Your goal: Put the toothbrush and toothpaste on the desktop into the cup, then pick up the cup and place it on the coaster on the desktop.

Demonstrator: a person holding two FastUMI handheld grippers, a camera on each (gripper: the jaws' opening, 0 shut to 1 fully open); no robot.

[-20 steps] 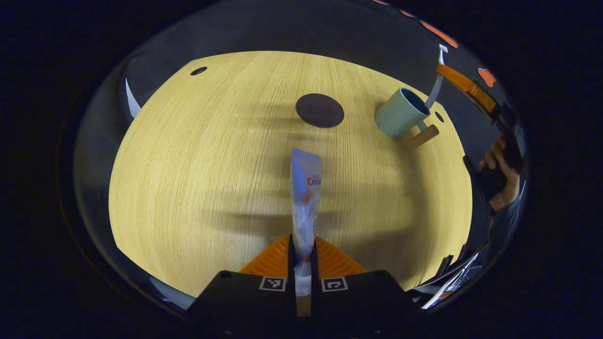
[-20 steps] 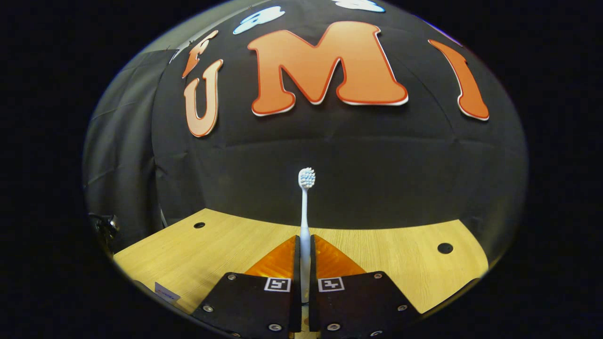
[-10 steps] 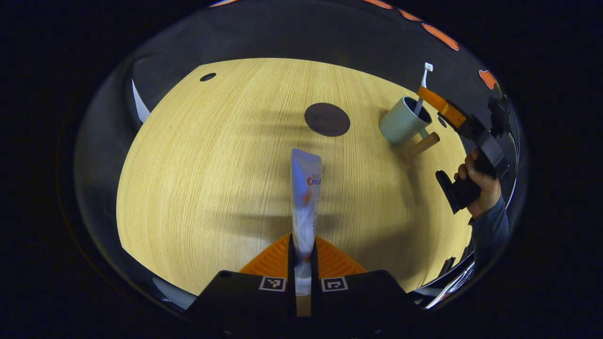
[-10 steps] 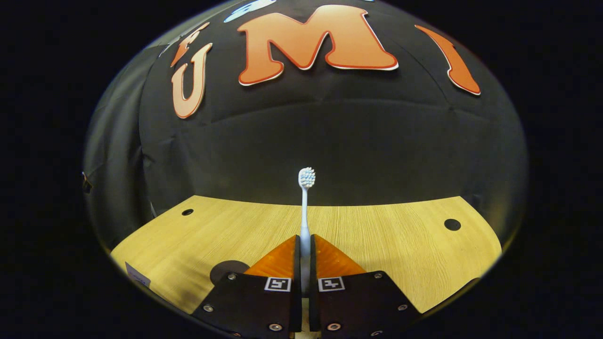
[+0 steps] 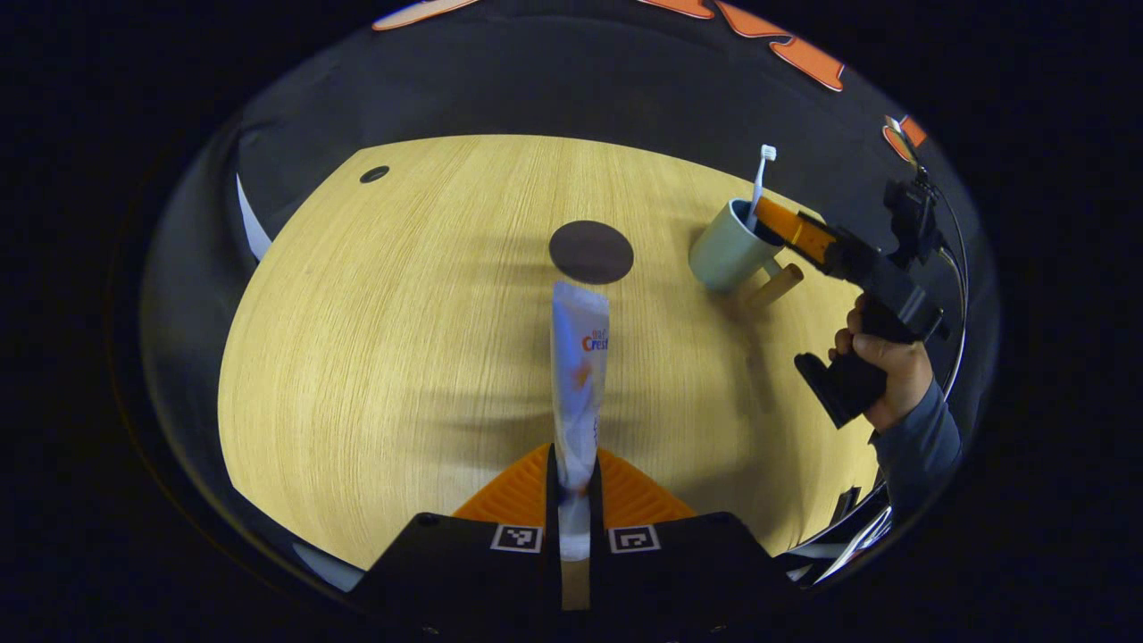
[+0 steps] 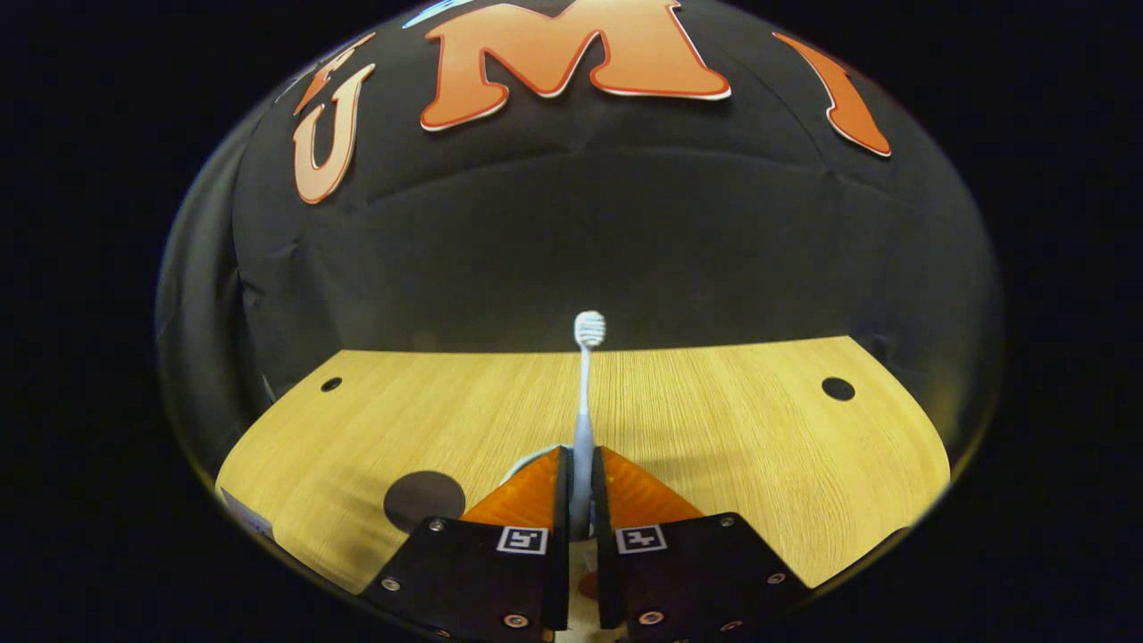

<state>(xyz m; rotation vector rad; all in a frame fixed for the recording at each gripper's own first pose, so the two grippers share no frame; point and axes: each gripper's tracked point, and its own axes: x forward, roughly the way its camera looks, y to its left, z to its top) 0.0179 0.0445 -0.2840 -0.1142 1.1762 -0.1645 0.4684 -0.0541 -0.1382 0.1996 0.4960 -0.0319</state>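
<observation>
Toothbrush (image 5: 761,179) in cup (image 5: 725,247) (upright) — toothpaste (image 5: 579,375) gripped.

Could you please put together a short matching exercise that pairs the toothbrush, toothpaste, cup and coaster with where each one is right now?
Things:
1. toothbrush
2. toothpaste
3. cup
4. coaster

Places or states:
A. lying bare on the desktop, nothing on it
B. gripped by the right gripper, lower end down in the cup
C. standing on the desktop beside the coaster, not on it
D. gripped by the left gripper, held above the desktop

Pairs: 1-B, 2-D, 3-C, 4-A
</observation>
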